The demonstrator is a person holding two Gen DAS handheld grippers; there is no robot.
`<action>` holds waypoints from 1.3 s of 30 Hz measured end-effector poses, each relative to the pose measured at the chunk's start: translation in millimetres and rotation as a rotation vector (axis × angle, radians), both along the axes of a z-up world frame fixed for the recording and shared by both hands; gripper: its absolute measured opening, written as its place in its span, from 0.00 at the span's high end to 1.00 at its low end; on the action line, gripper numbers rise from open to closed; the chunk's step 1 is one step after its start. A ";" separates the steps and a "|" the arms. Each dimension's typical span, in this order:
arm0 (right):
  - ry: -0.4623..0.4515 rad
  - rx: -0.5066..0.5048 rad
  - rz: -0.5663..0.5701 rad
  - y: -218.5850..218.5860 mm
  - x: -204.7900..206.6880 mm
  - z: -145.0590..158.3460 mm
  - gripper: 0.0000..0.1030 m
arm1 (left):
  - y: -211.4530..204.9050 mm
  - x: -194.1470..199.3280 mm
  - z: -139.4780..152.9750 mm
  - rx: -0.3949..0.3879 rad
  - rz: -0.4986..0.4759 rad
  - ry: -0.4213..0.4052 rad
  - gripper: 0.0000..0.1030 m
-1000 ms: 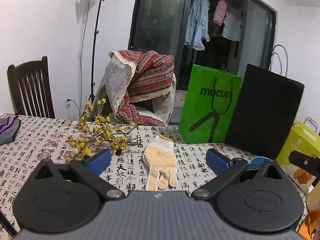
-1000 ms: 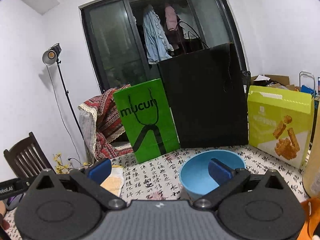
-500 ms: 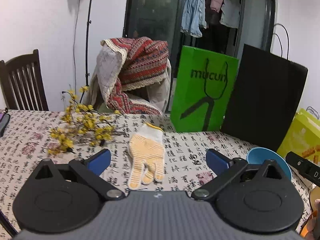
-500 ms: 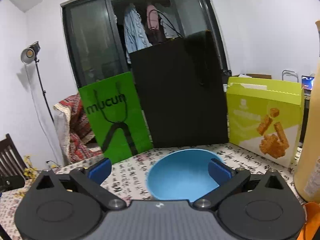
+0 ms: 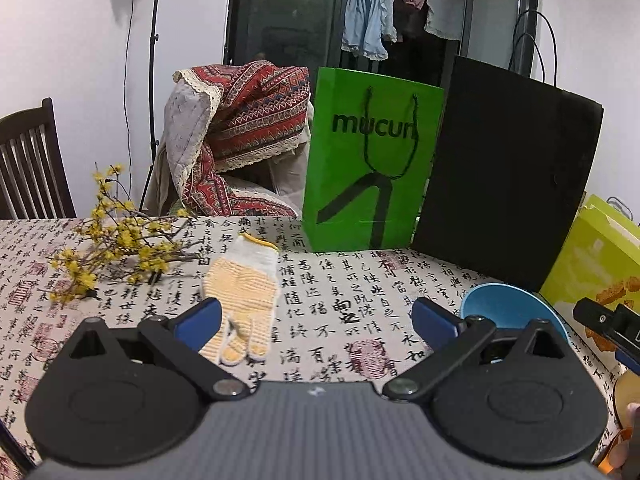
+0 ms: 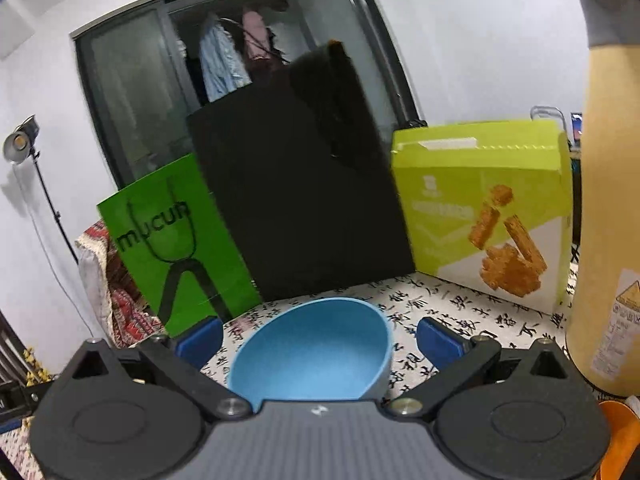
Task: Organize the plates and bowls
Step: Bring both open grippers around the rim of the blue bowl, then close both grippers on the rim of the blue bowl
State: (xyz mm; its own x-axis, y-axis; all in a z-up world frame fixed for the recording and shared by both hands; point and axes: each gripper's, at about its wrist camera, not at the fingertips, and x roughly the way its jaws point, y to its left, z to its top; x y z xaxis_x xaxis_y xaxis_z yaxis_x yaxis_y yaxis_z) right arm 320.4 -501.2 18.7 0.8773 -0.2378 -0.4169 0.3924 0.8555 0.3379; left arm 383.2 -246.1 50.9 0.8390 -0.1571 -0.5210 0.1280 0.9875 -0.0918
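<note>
Black-inked calligraphy covers the tablecloth that everything rests on. At its far edge stand a black bag, a green bag and a yellow-green box, with a tan bottle close on the right. The blue bowl sits on the cloth before the black bag, between the widely spread fingers of the right gripper, untouched by either pad. The left gripper is also wide and holds nothing, over a yellow glove beside a yellow flower sprig.

White walls, dark glass doors, wooden chair.
</note>
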 end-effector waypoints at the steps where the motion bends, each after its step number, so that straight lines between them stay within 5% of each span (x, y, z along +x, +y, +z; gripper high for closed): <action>1: -0.001 0.011 -0.007 -3.9 -0.1 -1.8 0.00 | -3.4 0.4 -0.9 -0.001 -0.003 -0.001 0.00; 23: 0.032 0.179 -0.036 -51.3 18.5 -46.2 0.02 | -85.4 21.2 -9.0 0.071 -0.034 0.041 0.00; 39: 0.087 0.345 -0.034 -69.0 37.4 -81.8 0.14 | -128.1 60.9 -52.1 0.020 0.017 0.189 0.00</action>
